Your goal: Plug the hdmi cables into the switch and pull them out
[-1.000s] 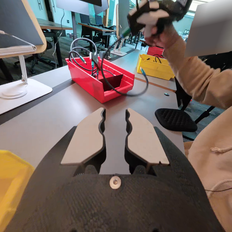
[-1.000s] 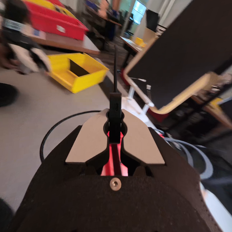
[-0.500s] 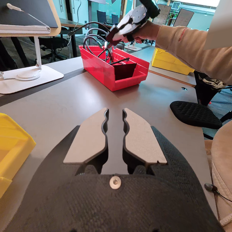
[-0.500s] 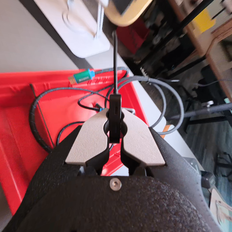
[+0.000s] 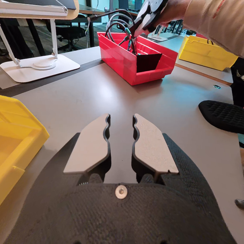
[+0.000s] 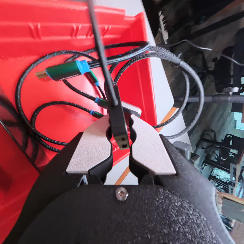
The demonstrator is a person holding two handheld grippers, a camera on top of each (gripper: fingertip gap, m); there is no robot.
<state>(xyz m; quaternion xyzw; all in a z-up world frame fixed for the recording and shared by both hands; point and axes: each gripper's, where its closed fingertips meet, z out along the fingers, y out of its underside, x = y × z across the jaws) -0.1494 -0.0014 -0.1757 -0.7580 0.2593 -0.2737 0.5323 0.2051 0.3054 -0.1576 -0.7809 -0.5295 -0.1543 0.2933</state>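
Meanwhile, a black plug (image 6: 118,126) was seen between the right gripper (image 6: 119,132) fingers, whether pinched or released unclear, over the red bin (image 6: 39,33) holding cables (image 6: 26,105) at frame left; tangling was risked. Lower centre, the left gripper (image 5: 120,126) was held parted, empty.

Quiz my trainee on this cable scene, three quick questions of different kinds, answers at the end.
1. True or false: the left claw holds a cable.
2. The green-shelled plug lies in: A) a yellow bin, B) the red bin, C) on the bare tabletop.
3. Fill in: between the fingers of the right claw sits a connector coloured ____.

Key: 1 false, it is open with nothing in it; 2 B; 3 black.
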